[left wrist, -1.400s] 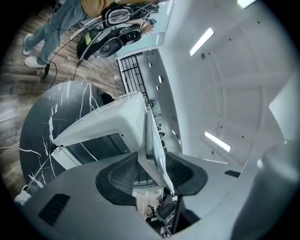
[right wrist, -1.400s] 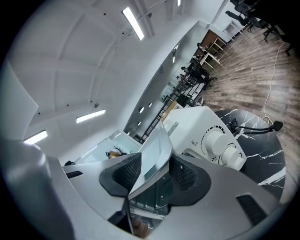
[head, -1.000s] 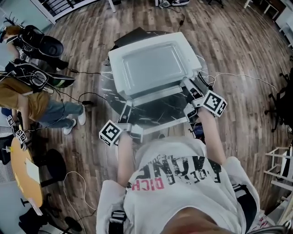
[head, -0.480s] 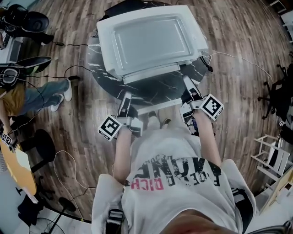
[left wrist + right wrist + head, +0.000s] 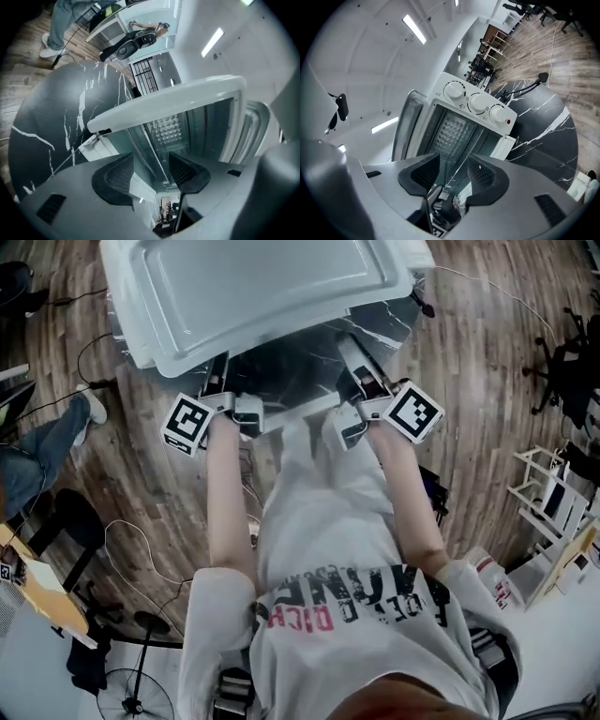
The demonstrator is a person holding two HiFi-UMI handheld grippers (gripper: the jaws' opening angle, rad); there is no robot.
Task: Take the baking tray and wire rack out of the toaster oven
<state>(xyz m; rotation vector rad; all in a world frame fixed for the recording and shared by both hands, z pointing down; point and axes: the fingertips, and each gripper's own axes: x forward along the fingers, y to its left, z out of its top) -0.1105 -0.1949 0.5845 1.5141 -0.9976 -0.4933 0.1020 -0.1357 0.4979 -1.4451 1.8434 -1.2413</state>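
Wood floor [image 5: 487, 427], round black marble table [image 5: 51, 117], white oven [image 5: 262, 287] on it filling the top of the head view. Both grippers sat just below the oven's near edge, at centre frame, over the dark tabletop, one arm to each side. Left gripper [image 5: 151, 159]: jaws apart, pads on nothing; oven glass showed through the gap and a white bar [image 5: 164, 105] crossed the frame above the jaws. Right gripper [image 5: 453, 161]: jaws had just been closing but stood apart, pads on nothing; a thin edge on the oven front ran up through the gap, and I couldn't tell if it touched either pad. Right gripper view looked into the cavity, three knobs [image 5: 478, 102] in a row above centre. A dimpled metal panel [image 5: 454, 129] showed deep inside, mid-frame. Tray and rack: couldn't tell them apart from the cavity walls in any view; neither gripper held either.
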